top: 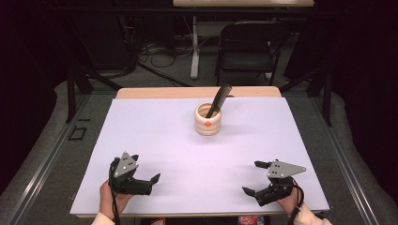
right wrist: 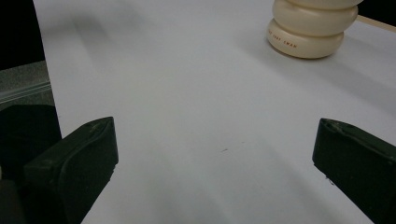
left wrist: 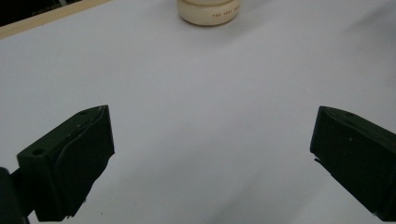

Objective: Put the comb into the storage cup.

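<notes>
Right now both grippers sit low at the near edge of the white surface, and both are empty. On the left side, the left gripper rests in a hand, with its jaws spread wide apart and nothing between them. From the left gripper view, only bare white shows between the two black jaws, and the bottom of the cream cup peeks in at the top.

In the middle, toward the far side, stands the cream cup. It is round and bumpy, like stacked rings, with a small orange mark on its front. A black comb stands inside it and leans up and to the right, with its top poking well above the rim. The cup is well apart from both grippers.

On the right side, the right gripper also has its jaws wide open and holds nothing. In the right gripper view, the cup sits far off at the upper right.

What could go wrong? The comb is thin and leans, so a gripper that closes on it off to one side may let it slip. A pull to the side could tip the cup over, because nothing holds the cup down. A gripper coming in too low could also bump the cup and push it away.
</notes>
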The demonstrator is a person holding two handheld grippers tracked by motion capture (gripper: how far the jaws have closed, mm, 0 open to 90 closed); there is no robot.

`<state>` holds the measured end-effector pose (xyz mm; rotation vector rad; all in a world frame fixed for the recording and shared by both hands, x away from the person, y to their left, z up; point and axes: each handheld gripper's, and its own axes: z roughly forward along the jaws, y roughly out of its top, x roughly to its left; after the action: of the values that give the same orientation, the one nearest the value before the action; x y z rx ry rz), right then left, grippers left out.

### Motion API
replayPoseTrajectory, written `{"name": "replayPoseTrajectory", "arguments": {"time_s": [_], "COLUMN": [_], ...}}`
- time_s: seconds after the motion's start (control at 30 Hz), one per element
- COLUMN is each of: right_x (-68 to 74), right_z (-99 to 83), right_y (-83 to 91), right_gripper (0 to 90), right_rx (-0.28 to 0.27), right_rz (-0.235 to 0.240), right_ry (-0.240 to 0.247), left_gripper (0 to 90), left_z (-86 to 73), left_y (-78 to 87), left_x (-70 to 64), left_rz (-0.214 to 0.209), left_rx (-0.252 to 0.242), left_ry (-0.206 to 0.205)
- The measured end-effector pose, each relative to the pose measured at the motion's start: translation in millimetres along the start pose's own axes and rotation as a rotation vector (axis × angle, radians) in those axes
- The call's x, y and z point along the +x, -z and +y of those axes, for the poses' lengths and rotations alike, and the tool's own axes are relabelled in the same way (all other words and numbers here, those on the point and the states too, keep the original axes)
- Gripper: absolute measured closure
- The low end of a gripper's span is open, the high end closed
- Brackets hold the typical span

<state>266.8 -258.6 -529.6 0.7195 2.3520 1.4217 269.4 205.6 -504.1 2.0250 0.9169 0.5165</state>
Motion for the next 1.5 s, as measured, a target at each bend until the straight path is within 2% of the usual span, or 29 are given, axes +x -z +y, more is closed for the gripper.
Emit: {"name": "replayPoseTrajectory", "arguments": {"time_s": [0.8,1.17,1.33,1.5], "right_x": [-0.2,0.0,0.2,-0.8], "right_z": [0.0,0.0,0.1,0.0], "right_y": [-0.9,-1.0,-1.5,-1.0], "right_gripper": [0.0,0.0,0.0,0.0], "right_rx": [0.004,0.004,0.008,0.006], "right_rz": [-0.001,-0.001,0.000,-0.001], "right_ry": [0.002,0.000,-0.002,0.005], "left_gripper": [0.0,0.0,0.0,0.0], "left_z": [-26.8,-36.4,-38.2,-38.2], "left_y": [7.1,7.1,6.8,7.9], "left_x": [2.0,4.3,7.9,9.4], "left_rz": [0.017,0.026,0.044,0.046], "left_rx": [0.016,-0.013,-0.011,-0.014], "left_ry": [0.046,0.047,0.027,0.034]}}
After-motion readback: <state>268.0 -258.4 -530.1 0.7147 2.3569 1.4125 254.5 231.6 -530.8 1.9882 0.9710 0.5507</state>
